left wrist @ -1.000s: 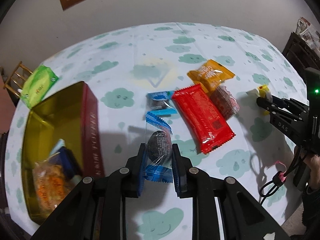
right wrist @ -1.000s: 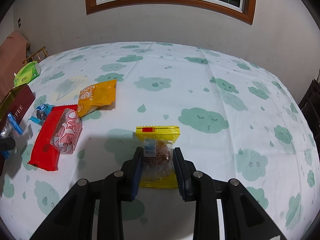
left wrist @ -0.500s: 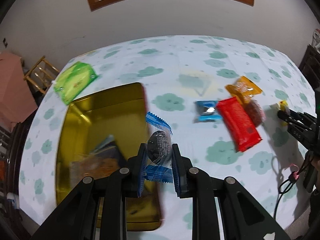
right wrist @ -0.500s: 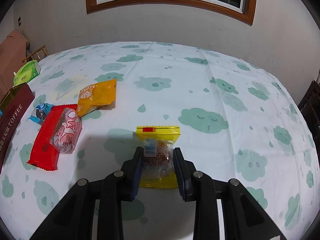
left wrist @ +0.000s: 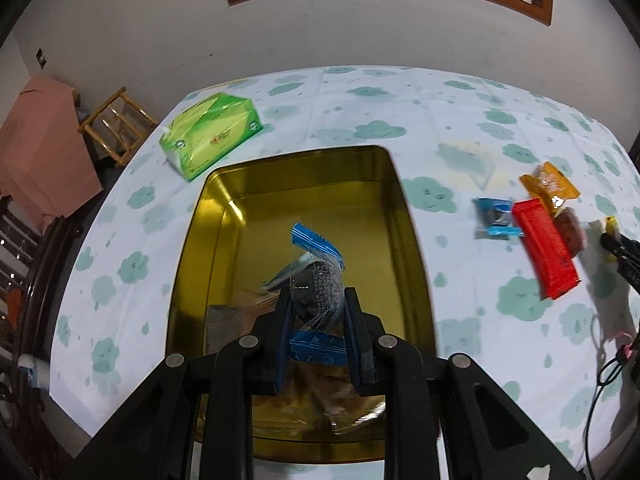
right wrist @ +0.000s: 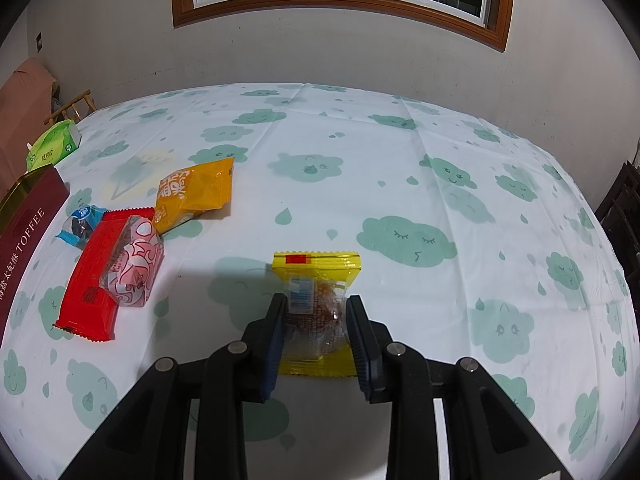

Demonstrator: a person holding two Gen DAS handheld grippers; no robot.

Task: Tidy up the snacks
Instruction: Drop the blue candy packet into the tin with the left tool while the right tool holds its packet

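Observation:
My left gripper (left wrist: 318,312) is shut on a clear, blue-ended snack packet (left wrist: 318,280) with a dark round snack inside. It hangs over the open gold tin (left wrist: 304,184), which holds several blurred packets near its front. My right gripper (right wrist: 316,316) is shut on a yellow-edged clear packet (right wrist: 316,280) with a brown cake, low over the tablecloth. On the cloth lie a red bar packet (right wrist: 94,276), a pink-patterned packet (right wrist: 134,266) on top of it, an orange packet (right wrist: 196,194) and a small blue packet (right wrist: 80,226). In the left wrist view the right gripper's tip (left wrist: 620,250) shows at the far right.
A green tissue pack (left wrist: 210,138) lies behind the tin. The tin's dark red side (right wrist: 24,236) reads TOFFEE in the right wrist view. A wooden chair (left wrist: 116,124) and pink cloth stand beyond the table's left edge. A wall with a window runs behind.
My left gripper has carried the blue-ended packet leftwards from the cloth beside the tin to over the tin's inside. The right gripper and its yellow packet have stayed put.

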